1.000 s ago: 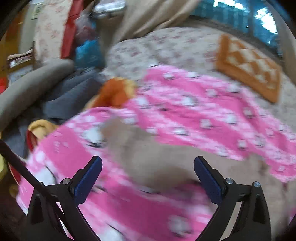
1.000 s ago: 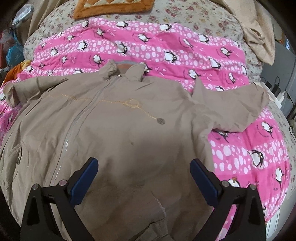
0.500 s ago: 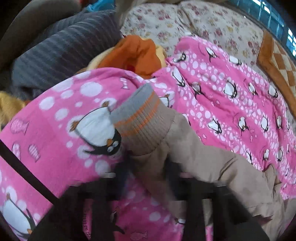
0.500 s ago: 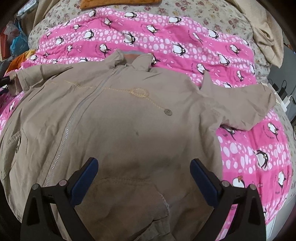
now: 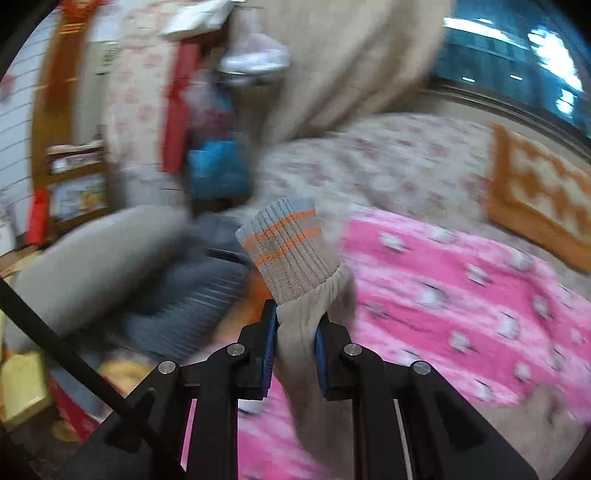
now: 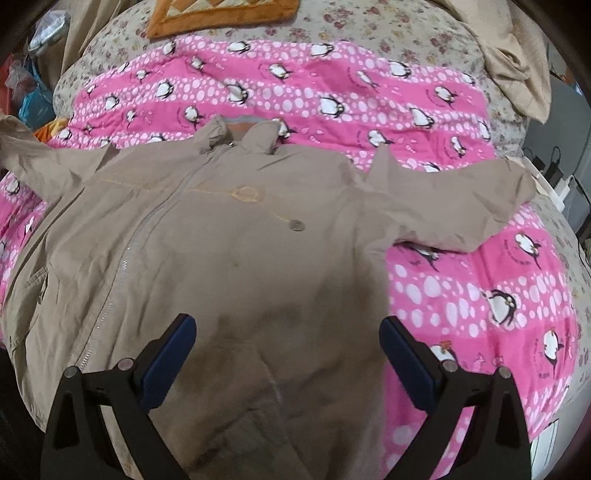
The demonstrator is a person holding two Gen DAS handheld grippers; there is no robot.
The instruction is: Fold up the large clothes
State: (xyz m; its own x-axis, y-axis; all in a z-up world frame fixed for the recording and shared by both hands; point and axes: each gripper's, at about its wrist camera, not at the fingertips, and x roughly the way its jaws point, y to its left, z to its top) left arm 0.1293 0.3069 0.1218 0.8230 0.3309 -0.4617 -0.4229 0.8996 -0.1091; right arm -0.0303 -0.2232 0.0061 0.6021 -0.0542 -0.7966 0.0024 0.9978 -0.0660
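Clamped in the left gripper (image 5: 294, 334), the sleeve's cuff (image 5: 286, 248) is ribbed knit; under the right gripper (image 6: 287, 356), the jacket (image 6: 229, 236) is matt woven cloth on a soft printed blanket (image 6: 461, 295).

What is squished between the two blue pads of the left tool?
The tan sleeve of the jacket, shown in the left wrist view. The left tool is shut on it just below the striped cuff, which sticks out past the pads.

- Plain khaki-beige zip jacket (image 6: 229, 236), with a ribbed knit cuff (image 5: 290, 251) in beige and grey crossed by two orange stripes.
- Bright pink blanket (image 6: 332, 92) patterned with white dots and black-and-white penguins.
- Cream bedsheet (image 6: 369, 33) with small reddish flowers.
- Orange cushion (image 6: 221, 18) with a checked pattern.
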